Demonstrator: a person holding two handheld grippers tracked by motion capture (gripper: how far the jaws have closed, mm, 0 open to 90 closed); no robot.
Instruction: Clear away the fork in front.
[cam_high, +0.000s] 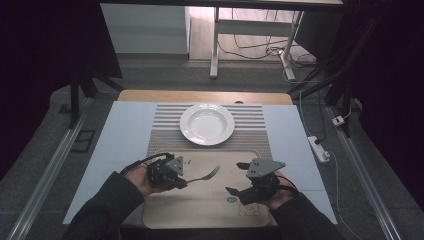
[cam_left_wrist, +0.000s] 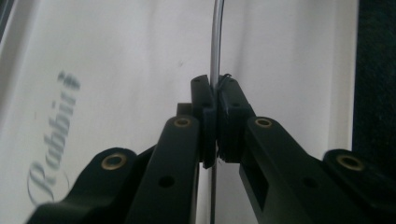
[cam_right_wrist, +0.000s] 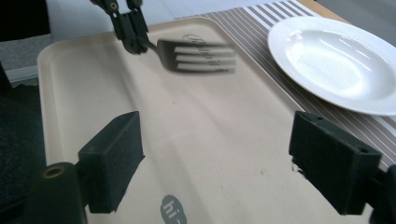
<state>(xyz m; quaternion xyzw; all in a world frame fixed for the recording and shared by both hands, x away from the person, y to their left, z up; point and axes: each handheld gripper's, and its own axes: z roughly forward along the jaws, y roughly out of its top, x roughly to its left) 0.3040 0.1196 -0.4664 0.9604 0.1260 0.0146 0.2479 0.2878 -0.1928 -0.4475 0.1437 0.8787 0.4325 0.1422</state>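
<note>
Nearest the person, over the near half of the beige tray (cam_high: 200, 210), the right claw (cam_high: 239, 190) hangs released, its jaws wide apart with nothing but bare tray between them. To the left of it on the same tray, the left claw (cam_high: 176, 181) is clenched on the handle of a fork (cam_high: 204, 175), the pads pinching the thin metal stem (cam_left_wrist: 215, 56) edge-on. The fork juts out level above the tray's middle, tines toward the far right. Beyond the tray's far edge, a white plate (cam_high: 207, 124) sits on a striped placemat (cam_high: 250, 135) on the desk. As I judge it, the fork is bound for a spot beside that plate. To do it well, keep the grip firm so the slim handle cannot swivel, carry it clear of the tray rim, and lower it flat before letting go.
</note>
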